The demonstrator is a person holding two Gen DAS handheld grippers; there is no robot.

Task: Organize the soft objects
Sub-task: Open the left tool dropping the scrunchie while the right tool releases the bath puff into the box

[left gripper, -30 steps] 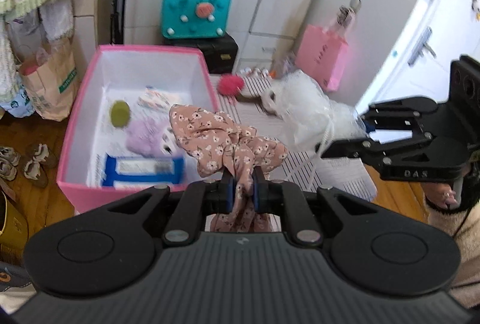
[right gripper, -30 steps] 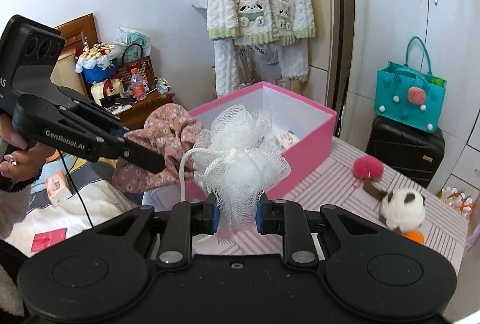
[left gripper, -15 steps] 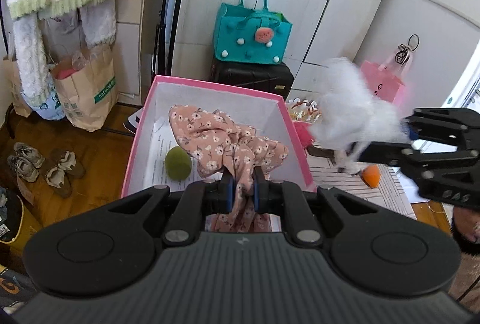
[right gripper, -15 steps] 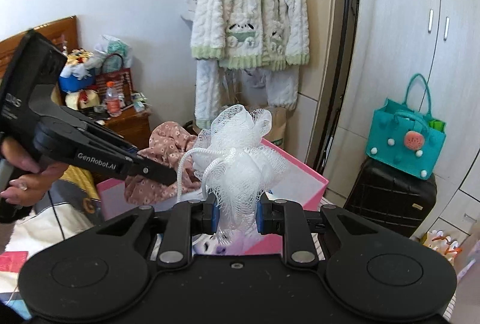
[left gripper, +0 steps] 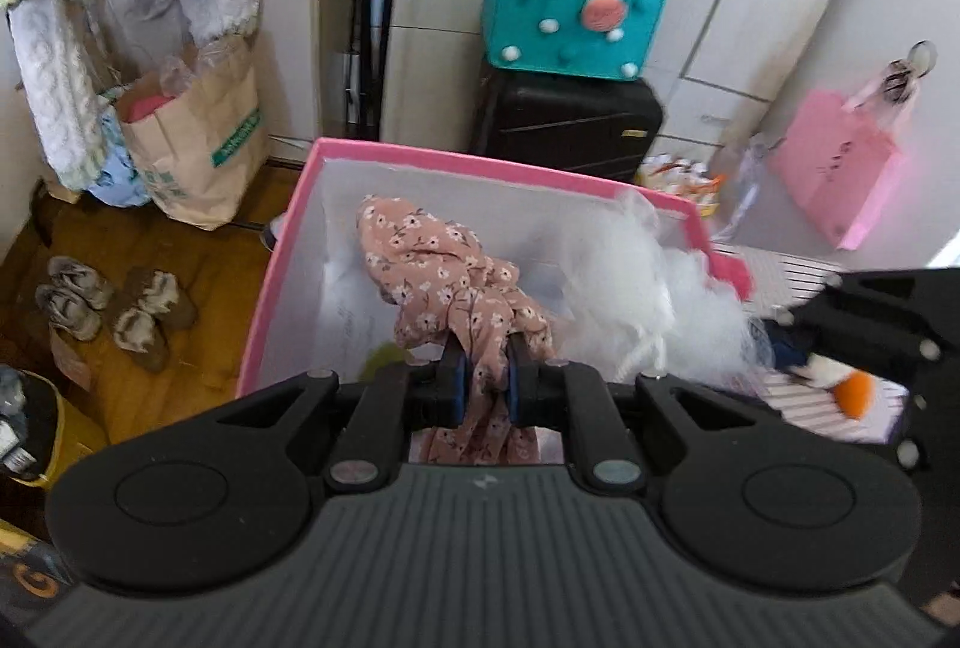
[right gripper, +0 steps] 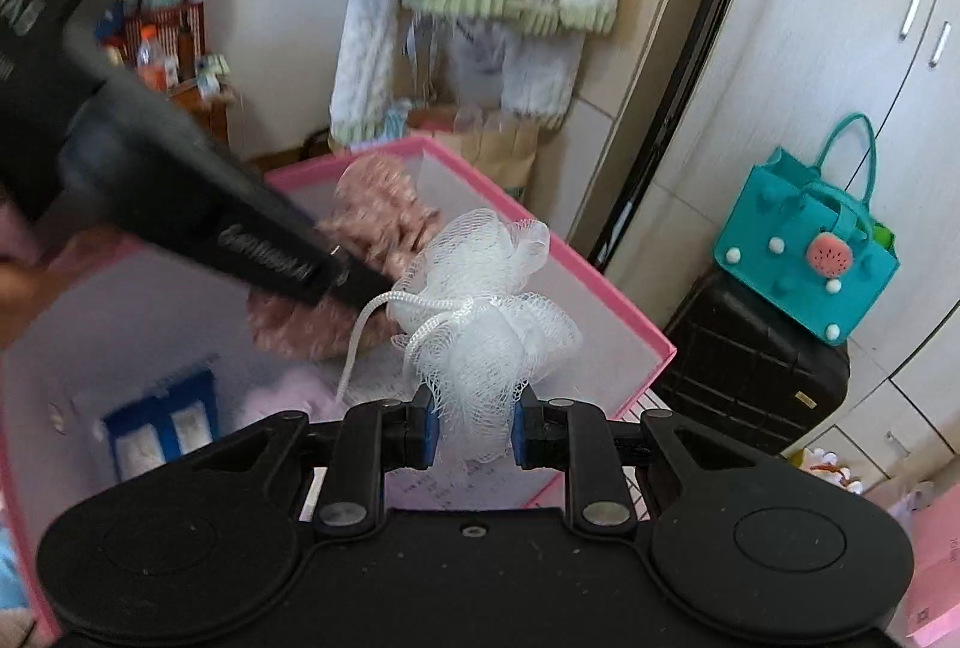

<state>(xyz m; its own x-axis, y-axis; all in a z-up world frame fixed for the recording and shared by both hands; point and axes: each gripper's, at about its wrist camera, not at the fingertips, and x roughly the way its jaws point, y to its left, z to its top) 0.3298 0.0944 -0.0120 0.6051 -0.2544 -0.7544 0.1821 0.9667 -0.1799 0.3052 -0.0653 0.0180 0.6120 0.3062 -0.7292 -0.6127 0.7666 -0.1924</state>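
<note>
The pink floral cloth (left gripper: 456,288) hangs clamped between the blue pads of the left hand-held gripper (left gripper: 485,387), bunched above them and trailing below, over the open pink box (left gripper: 270,300). The white mesh puff (right gripper: 480,312) with its cord loop is pinched in the right hand-held gripper (right gripper: 474,435), also above the box, just beside the cloth; in the left view it is a motion-smeared white blur (left gripper: 636,288) at the box's right wall.

Versus one second ago: both grippers have come in over the box and dipped toward it; then the puff was off to the right over the striped tabletop (left gripper: 780,270). Grips unchanged on both items.

Box contents visible: a blue packet (right gripper: 162,423), a lilac soft item (right gripper: 282,396), a green ball (left gripper: 384,357) partly hidden behind the left jaw. A white plush with an orange part (left gripper: 840,384) lies on the tabletop right of the box.

Writing: the left gripper's arm (right gripper: 264,261) carries white lettering, too blurred to read. Paper bag (left gripper: 198,150) on the floor has green print, illegible.

Behind: teal bag (left gripper: 570,12) on a black suitcase (left gripper: 564,126).
</note>
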